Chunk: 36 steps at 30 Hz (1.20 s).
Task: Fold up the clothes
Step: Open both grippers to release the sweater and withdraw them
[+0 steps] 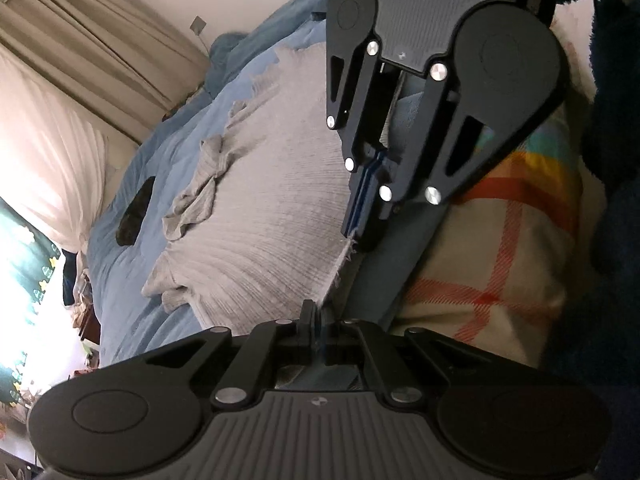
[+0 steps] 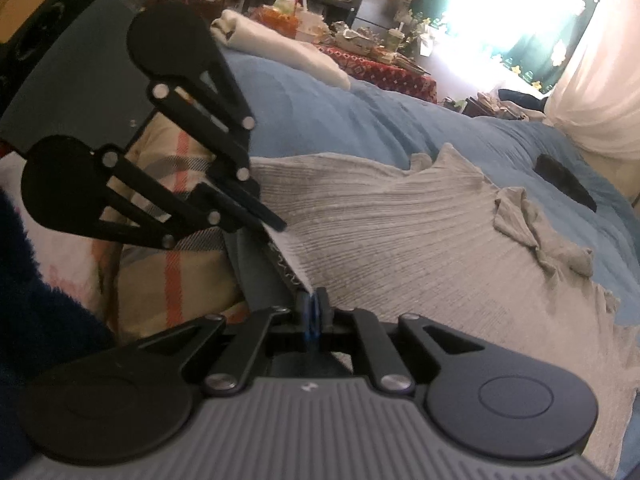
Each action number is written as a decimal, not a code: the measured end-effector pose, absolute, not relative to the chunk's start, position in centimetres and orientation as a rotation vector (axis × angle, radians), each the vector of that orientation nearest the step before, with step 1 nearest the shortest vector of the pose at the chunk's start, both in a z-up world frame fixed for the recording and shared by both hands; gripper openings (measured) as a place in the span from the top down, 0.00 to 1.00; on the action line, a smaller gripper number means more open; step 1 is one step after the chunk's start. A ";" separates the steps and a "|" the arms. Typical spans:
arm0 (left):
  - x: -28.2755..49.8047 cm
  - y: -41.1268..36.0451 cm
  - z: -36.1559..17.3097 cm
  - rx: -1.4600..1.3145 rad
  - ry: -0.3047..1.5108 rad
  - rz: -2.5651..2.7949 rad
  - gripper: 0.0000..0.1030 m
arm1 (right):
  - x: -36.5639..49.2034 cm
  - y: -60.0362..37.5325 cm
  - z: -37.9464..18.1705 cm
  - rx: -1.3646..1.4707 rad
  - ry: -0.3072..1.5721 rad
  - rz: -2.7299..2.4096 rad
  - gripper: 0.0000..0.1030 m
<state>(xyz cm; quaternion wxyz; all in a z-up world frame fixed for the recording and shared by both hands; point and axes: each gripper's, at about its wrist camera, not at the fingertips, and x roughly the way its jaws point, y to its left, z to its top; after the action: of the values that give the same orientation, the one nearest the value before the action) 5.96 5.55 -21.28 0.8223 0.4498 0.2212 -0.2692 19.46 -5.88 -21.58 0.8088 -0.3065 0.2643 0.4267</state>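
Grey ribbed knit is what I am working with: a thin, pleated-looking garment [image 1: 256, 208] spread across the blue bedcover [image 2: 340, 120], its far side bunched into a knot of twisted cloth, probably a sleeve or neck tie, though I cannot tell which. Judging by the way it drapes and ripples, I take it to be light, soft and stretchy, with no stiffness to hold a crease by itself; the ribs should give the pads some bite, so I expect little slipping but plenty of sagging between two held points.

Both tools grip the near hem. My left claw [image 1: 318, 320] is closed on the edge of the fabric, and my right claw [image 2: 314, 304] is likewise pinched shut on it; each camera shows the other tool a little way along the same edge, the hem drawn taut between them. Corners and hem are the sensible places to hold such cloth, and the two grips need to travel together or the middle will droop and wrinkle.

Whether this hem is being lifted to make a fold or being laid down to finish one, the pictures do not settle.

Near the garment lies a cream blanket [image 1: 500, 272] with orange checks. Farther off, a rolled white cloth [image 2: 280, 48] sits on the bed. No baskets or boxes for clothes show; the far shelves hold clutter too small to name.
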 end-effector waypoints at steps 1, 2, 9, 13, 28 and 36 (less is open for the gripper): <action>6.0 5.6 -21.3 0.955 0.476 -0.572 0.92 | 19.4 -6.0 -21.6 -0.652 0.567 0.913 0.90; 6.0 5.6 -21.2 0.954 0.481 -0.572 0.92 | 19.4 -6.1 -21.6 -0.649 0.570 0.915 0.90; 4.8 6.3 -20.7 0.931 0.517 -0.565 0.85 | 19.0 -8.6 -20.4 -0.553 0.593 0.897 0.89; 4.1 7.3 -19.3 0.851 0.547 -0.557 0.85 | 18.9 -11.8 -19.0 -0.443 0.604 0.837 0.85; 12.1 12.4 -15.0 0.221 0.674 -0.409 0.79 | 20.2 -25.2 -15.5 -0.227 0.618 0.503 0.79; 12.6 11.2 -17.6 0.302 0.762 -0.315 0.78 | 20.1 -27.6 -16.4 -0.194 0.639 0.436 0.75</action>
<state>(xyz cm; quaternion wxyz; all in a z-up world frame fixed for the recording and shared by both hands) 12.63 11.15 -17.58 0.9052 0.1460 0.3687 -0.1527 20.13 -27.55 -16.36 0.9215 -0.0946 0.3113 0.2123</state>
